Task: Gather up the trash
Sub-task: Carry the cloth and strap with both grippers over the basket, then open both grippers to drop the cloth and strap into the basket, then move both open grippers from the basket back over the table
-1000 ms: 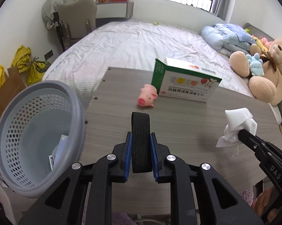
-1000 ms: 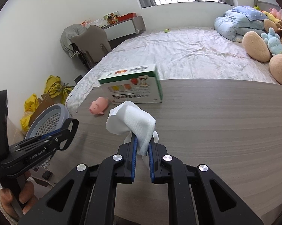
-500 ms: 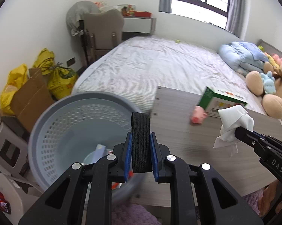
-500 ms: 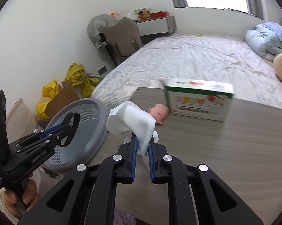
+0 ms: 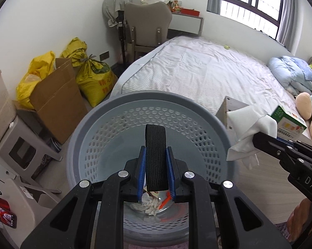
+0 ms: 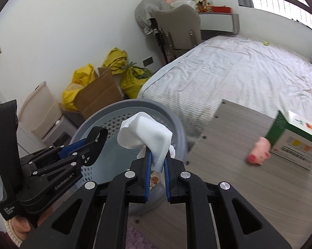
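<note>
My left gripper (image 5: 155, 157) is shut on a black elastic band (image 5: 155, 145), which stands upright between its blue pads, right over the grey perforated waste basket (image 5: 114, 112). Crumpled paper and an orange scrap (image 5: 154, 204) lie at the basket's bottom. My right gripper (image 6: 157, 155) is shut on a white tissue (image 6: 147, 132), above the basket's rim (image 6: 156, 105) beside the wooden table. In the left wrist view that tissue (image 5: 251, 124) hangs at the basket's right edge. The left gripper (image 6: 87, 147) also shows in the right wrist view, over the basket.
On the wooden table (image 6: 228, 145) lie a pink pig toy (image 6: 259, 153) and a green and white box (image 6: 296, 137). A bed (image 5: 207, 70) stands behind it. Yellow bags (image 5: 93, 76), a cardboard box (image 5: 56, 97) and a chair (image 5: 147, 25) line the wall.
Both grippers have swung left from over the table to over the basket, still carrying the band and the tissue. The basket now fills the middle of the left wrist view.
</note>
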Tool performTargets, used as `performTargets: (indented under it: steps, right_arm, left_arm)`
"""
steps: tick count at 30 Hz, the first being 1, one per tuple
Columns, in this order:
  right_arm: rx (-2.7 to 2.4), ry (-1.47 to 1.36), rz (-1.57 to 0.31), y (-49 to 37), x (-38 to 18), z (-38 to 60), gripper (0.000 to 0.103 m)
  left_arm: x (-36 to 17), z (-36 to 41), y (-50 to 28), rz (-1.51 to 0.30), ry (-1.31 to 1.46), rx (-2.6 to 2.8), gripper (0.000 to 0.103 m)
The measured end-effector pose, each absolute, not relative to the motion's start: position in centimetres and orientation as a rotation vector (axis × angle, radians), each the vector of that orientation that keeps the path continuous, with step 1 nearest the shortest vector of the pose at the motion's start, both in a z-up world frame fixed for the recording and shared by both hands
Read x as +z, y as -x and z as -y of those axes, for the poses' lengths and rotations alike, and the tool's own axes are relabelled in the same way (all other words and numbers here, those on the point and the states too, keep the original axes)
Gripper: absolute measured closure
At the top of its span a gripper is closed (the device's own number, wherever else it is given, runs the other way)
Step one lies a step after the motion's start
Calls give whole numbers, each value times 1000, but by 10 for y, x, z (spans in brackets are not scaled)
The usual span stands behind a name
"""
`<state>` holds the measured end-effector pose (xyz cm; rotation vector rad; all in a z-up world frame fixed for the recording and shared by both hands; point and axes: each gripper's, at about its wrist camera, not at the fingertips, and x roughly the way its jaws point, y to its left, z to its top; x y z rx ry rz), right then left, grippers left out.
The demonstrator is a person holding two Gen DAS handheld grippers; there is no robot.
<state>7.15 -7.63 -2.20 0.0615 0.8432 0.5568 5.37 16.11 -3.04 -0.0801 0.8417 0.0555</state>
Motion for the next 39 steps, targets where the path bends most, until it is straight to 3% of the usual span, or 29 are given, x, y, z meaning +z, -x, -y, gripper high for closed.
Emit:
performTargets:
  steps: [16, 19, 20, 22, 39]
  right_arm:
    - [617, -6, -893, -85, -38, 22, 91]
    - [613, -2, -886, -86, -37, 23, 76]
    - [610, 0, -881, -85, -37, 24, 69]
    - [605, 5, -871, -84, -35, 25, 64]
    - [581, -9, -858, -74, -35, 39, 57]
  left_arm:
    - [-39, -191, -55, -866, 118, 128, 83]
    - [-38, -194, -52, -861, 122, 138, 71]
    - [-37, -194, -51, -858, 121, 145, 57]
    - [-34, -194, -49, -842, 116, 160, 36]
    - [-31, -192, -39, -834, 101, 211, 27]
